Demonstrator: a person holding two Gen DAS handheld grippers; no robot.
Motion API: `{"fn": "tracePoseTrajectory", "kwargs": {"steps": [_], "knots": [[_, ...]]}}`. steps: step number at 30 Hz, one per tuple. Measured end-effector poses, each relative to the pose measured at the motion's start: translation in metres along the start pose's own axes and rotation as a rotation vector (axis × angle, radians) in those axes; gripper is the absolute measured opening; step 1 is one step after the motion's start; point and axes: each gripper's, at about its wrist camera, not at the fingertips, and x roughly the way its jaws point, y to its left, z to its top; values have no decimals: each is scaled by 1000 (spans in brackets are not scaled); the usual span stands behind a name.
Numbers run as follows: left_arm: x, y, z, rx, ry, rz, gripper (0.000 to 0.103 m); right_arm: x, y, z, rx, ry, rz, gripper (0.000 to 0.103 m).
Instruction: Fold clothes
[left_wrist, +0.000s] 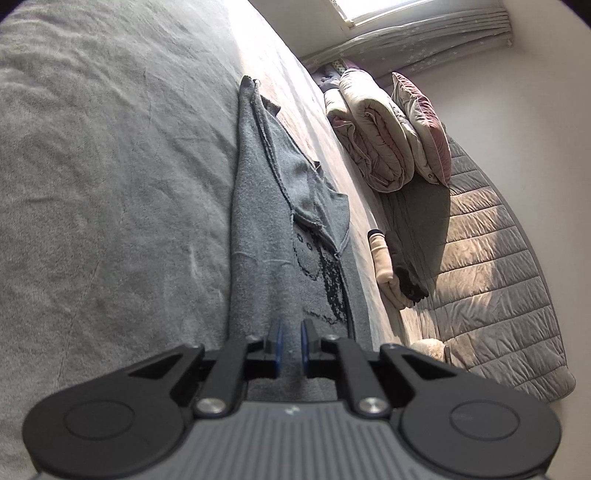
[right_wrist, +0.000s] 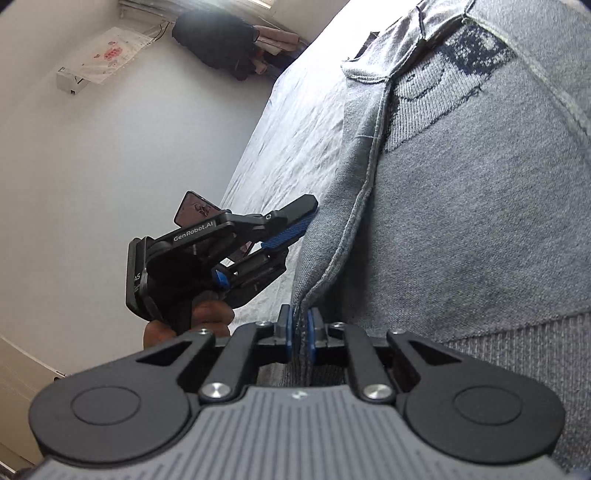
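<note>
One sweater lies on the bed, a grey knit with a dark pattern worked into it, already doubled over into a long narrow strip that runs away toward the window end of the room. Two grippers are on it, one at each side of its near hem.

The left gripper has its two blue pads drawn narrow, with grey knit filling the gap between them; it is clamped on the sweater's near end. In the right wrist view the same tool shows from the side, a hand around its handle, its tips meeting the sweater's edge. From that side I cannot tell how close its fingers stand.

The right gripper is likewise pinched to a narrow slit, with a seamed edge of the sweater caught between the pads. The cloth rises steeply from there, filling the right half of that view.

Beyond the sweater, counted: one rolled duvet, one pillow leaning beside it, and one small pile of two folded items, a cream one and a dark one touching. All rest on a quilted cover. One curtain hangs below the window.

On the other side, a dark heap sits in the corner, and a white bag hangs on the wall.
</note>
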Motion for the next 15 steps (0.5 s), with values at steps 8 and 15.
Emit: {"fn": "tracePoseTrajectory", "kwargs": {"steps": [8, 15], "knots": [[30, -23, -9, 163, 105, 101, 9, -22, 25, -10, -148, -7, -229, 12], [39, -28, -20, 257, 177, 150, 12, -32, -19, -16, 79, 52, -138, 18]]}}
